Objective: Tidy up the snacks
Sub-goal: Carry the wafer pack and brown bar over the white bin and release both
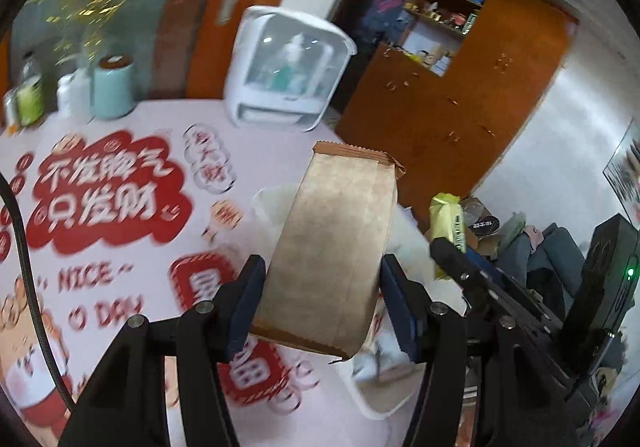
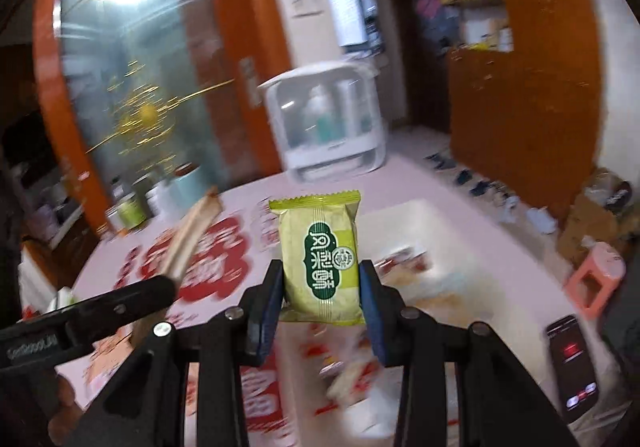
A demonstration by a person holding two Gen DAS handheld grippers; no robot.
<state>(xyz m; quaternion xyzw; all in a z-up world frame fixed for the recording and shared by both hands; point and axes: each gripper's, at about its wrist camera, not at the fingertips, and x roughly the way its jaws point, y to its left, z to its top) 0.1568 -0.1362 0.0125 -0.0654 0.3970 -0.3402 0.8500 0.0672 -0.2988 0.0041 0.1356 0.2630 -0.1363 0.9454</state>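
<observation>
My left gripper (image 1: 322,279) is pinching a brown paper snack packet (image 1: 336,243) across its width, long axis pointing away from me. My right gripper (image 2: 322,295) clamps a green-and-yellow snack packet (image 2: 318,259), upright. Both ride above the pink printed tablecloth (image 1: 160,119). The white bin (image 2: 404,215) lies below, ahead, nearer my right side. Farther back stands a white cabinet box (image 1: 288,67).
</observation>
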